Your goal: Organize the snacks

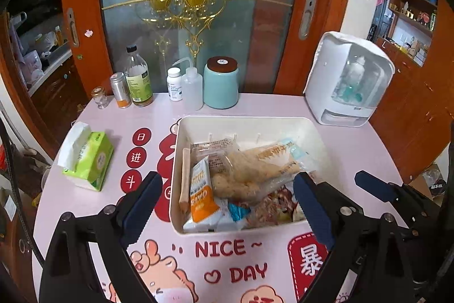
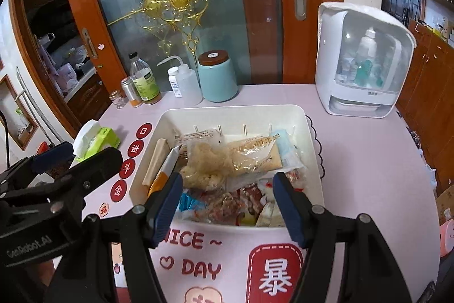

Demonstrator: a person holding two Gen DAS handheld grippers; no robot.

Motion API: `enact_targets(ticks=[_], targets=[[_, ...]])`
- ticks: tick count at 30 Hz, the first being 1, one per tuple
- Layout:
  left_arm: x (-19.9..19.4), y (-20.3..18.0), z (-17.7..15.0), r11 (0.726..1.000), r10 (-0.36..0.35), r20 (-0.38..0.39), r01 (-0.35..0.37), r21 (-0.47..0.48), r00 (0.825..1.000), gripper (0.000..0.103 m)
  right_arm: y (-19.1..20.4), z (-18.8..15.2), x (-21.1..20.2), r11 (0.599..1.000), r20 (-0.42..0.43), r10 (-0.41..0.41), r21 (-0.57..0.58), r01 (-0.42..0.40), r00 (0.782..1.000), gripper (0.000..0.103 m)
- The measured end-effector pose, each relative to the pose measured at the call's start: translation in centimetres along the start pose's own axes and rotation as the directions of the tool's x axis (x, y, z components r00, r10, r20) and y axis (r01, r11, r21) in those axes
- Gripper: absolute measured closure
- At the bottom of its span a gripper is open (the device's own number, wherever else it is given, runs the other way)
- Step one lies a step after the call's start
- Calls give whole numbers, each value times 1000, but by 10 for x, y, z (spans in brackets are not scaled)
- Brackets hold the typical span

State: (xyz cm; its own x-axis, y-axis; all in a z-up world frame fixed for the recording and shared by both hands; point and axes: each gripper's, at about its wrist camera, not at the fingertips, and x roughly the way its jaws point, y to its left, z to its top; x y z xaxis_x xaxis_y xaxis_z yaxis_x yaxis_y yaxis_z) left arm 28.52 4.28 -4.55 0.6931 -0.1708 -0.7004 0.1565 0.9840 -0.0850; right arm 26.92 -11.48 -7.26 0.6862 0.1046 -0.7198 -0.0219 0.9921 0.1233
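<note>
Snacks: mixed packets piled in the white bin (image 1: 247,124); on top a clear bag of pale puffed pieces (image 1: 241,175), an orange-and-white sachet (image 1: 200,189) by the bin's left wall, a blue wrapper (image 1: 238,210) and reddish packets (image 2: 241,200) toward the near wall.
Bin: sits mid-desk, rectangular, its long axis running from the near edge toward the far edge; no packet is seen loose on the desk (image 1: 354,149) around it.
Left gripper (image 1: 227,206): jaws spread wide, nothing between the pads; held above the near wall of the bin, pointing down and forward into it.
Right gripper (image 2: 227,206): jaws spread, nothing pinched; also over the near wall, just beside the left gripper, which shows at the left margin of the right wrist view.
Key relation: the pile lies straight ahead of and below both sets of jaws; the clear bag's long axis runs slantwise, near-left to far-right. Left jaws sit nearer the orange sachet side, right jaws nearer the reddish packets.
Progress (judgement): sorting looks largely done, or a fresh pick is about to be chosen; cannot tell which.
Surroundings: green tissue box (image 1: 90,158) near the left edge; bottles and a teal jar (image 1: 221,83) along the far edge; white dispenser cabinet (image 1: 349,81) at the far right corner.
</note>
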Motion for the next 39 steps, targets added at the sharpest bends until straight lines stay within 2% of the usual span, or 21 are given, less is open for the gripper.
enact_targets(ticks=[15, 21, 24, 39], targets=[[-89, 1, -47, 999, 39, 22, -39, -6, 999, 9, 6, -36, -75, 997, 14, 13, -70, -12, 1000, 36], [-109, -6, -69, 999, 50, 6, -50, 6, 999, 9, -2, -55, -102, 998, 5, 39, -45, -38, 999, 36], [-115, -14, -79, 998, 61, -6, -61, 12, 998, 9, -3, -64, -111, 998, -7, 24, -55, -24, 1000, 36], [-154, -36, -125, 995, 94, -54, -95, -24, 994, 9, -12, -106, -150, 996, -41, 39, -75, -42, 998, 36]])
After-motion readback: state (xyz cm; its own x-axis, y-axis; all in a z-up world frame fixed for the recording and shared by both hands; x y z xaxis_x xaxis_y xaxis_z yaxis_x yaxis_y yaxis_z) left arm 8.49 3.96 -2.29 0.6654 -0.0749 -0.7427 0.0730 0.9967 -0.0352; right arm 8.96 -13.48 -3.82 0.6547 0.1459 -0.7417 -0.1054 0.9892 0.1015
